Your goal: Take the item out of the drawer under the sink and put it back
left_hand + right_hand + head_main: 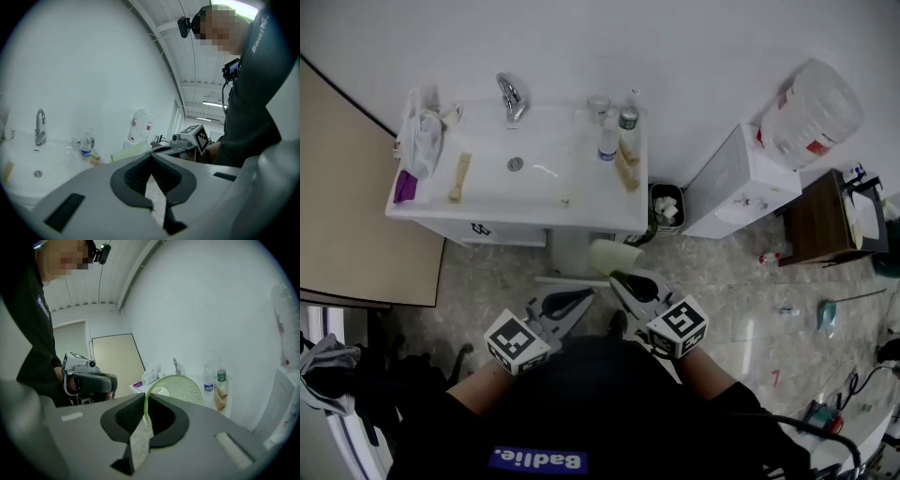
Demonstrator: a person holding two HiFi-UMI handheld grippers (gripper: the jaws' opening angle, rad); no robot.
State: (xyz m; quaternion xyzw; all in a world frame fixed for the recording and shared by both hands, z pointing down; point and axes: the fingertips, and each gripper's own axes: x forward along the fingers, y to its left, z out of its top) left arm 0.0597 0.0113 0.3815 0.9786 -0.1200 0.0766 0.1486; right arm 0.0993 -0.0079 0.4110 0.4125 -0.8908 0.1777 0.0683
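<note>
The right tool (146, 398) has its jaws drawn narrow on the thin rim of a pale green bowl (186, 391), which stands on edge beyond the tips with its dimpled face turned toward that tool's camera. The left tool (151, 156) is just beside it, its jaws closed tip to tip with nothing between them. Seen from the head view, both tools are held out in front of the person's dark torso, and the bowl hangs in the air above the floor, just before the white sink cabinet and below the front edge of the worktop (581, 217), not touching either. On the worktop, round the basin with its faucet (511, 95), lie a wooden brush (460, 176), a purple item (404, 186) and a white crumpled bag (421, 130) to the left, and two water bottles (608, 142) with a glass (598, 105) to the right. A small bin (666, 207) stands on the floor just right of the cabinet.
</note>
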